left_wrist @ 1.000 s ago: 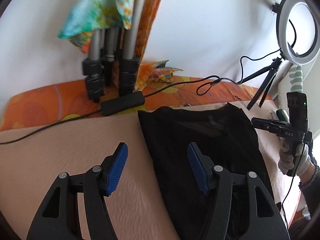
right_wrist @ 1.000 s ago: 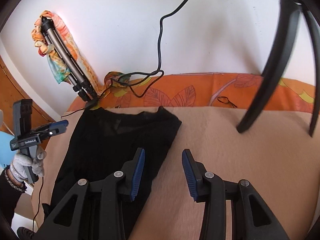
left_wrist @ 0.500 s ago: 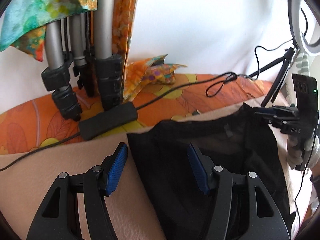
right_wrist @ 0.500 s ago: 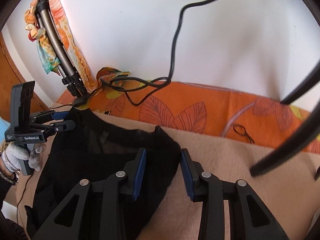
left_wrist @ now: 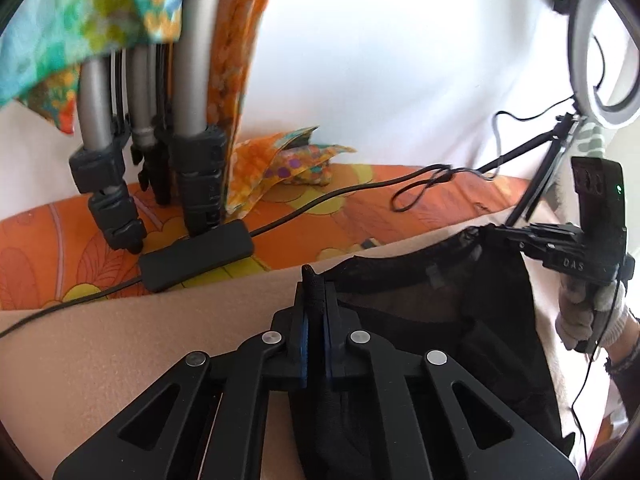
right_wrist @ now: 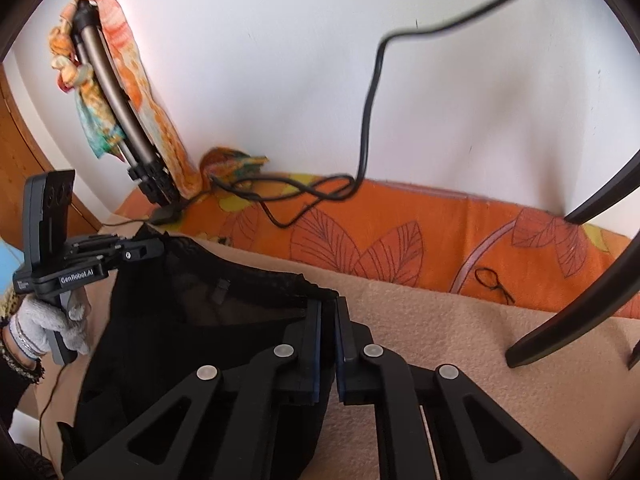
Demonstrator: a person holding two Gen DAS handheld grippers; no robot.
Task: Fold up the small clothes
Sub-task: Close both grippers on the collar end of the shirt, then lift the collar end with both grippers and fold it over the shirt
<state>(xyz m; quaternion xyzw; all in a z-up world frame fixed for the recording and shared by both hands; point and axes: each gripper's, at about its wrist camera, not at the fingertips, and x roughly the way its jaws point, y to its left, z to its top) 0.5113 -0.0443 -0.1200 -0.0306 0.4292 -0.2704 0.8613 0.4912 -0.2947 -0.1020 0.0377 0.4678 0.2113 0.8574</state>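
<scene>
So the black garment (left_wrist: 460,320) is lying on the beige blanket (left_wrist: 120,340), in front of the orange leaf-print cover (right_wrist: 400,232) by the white wall. Both grippers just finished closing. The left gripper (left_wrist: 315,280) is pinching one top corner of the waistband between its fingers, and the right gripper (right_wrist: 329,304) is clamped on the other corner. A tripod (left_wrist: 188,128) draped with a colourful scarf stands behind.

Both black tongs (left_wrist: 314,312) (right_wrist: 329,320) have blue pads (right_wrist: 317,344), silver pivot screws and white lettering; behind them, grey knit gloves (right_wrist: 44,320) and beaded bracelets (right_wrist: 22,364).
</scene>
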